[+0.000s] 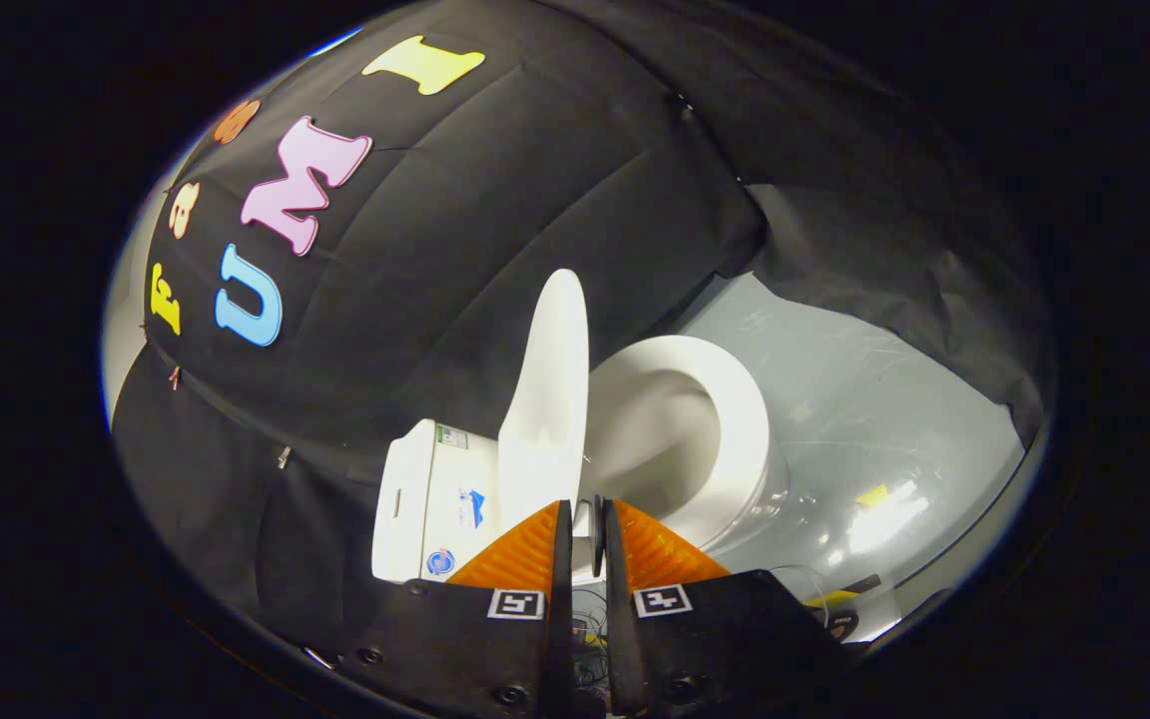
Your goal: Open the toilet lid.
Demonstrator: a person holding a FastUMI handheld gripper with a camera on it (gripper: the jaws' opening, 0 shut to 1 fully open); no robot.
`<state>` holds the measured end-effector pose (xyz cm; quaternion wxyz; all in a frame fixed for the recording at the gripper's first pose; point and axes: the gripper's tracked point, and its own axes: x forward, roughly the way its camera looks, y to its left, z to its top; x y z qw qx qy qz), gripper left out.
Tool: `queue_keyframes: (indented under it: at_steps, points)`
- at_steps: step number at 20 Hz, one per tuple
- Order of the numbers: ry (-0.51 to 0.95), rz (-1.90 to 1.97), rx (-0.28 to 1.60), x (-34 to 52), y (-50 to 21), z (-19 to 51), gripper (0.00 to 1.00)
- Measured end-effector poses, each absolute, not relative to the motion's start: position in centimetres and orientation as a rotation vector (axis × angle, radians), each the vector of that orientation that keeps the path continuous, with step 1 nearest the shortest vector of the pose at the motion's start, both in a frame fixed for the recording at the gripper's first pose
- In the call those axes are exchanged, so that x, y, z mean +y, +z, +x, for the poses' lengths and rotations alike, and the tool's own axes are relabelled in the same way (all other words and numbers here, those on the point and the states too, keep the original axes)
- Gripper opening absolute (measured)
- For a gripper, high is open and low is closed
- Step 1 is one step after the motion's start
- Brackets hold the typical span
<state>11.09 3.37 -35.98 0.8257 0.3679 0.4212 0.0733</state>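
Note:
A white toilet stands just beyond my fingers, seen tilted on its side. Its lid [547, 389] is raised, standing up from the hinge and well apart from the seat ring [743, 424] and the open bowl [660, 429]. The tank [425, 504] lies behind the lid. My gripper [585, 507] sits close in front of the lid's hinge end, its fingers drawn together with only a thin gap and nothing held between them. The fingertips are not touching the lid.
Grey glossy floor [884, 399] spreads beyond the bowl, with a small yellow tape mark [871, 494] on it. Black cloth walls [495, 200] close in behind the tank and around the floor. Cables and a yellow-black object [835, 604] lie by my right finger.

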Motion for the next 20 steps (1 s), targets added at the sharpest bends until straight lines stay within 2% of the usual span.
queue_keyframes:
  at_steps: [20]
  points:
    - [0.104, 0.472, 0.838, 14.3, -26.5, 12.0, 0.18]
